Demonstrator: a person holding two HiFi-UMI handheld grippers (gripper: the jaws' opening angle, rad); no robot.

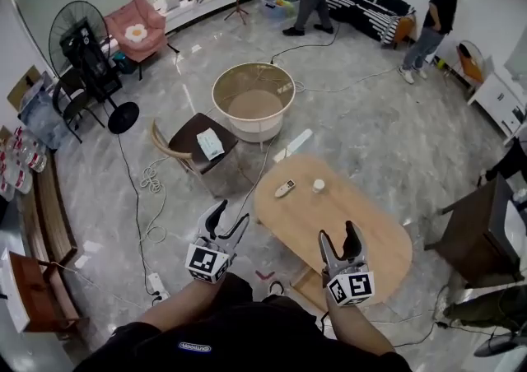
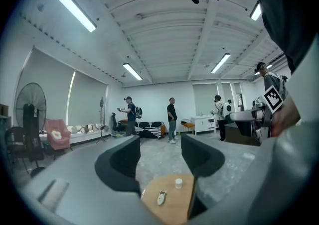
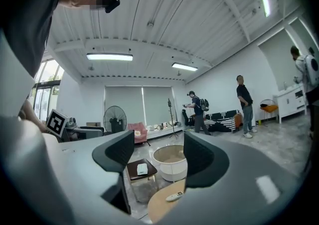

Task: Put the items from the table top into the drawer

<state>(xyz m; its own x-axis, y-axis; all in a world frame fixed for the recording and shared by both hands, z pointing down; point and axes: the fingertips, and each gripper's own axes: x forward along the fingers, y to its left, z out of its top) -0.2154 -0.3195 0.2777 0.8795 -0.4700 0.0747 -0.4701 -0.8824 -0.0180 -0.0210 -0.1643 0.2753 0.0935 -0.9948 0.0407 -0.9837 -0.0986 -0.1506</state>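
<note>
Left gripper [image 1: 230, 212], right gripper [image 1: 337, 232]: both hovering agape, holding nothing. Remote [image 1: 284, 188], white container [image 1: 318, 186]: lying on oval table [image 1: 362, 239].

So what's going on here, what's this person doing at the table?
A person stands by the wooden table holding the left tool and the right tool, both open and empty. A remote and a small white container sit on the tabletop, apart from each other. Neither has been picked up yet.
</note>
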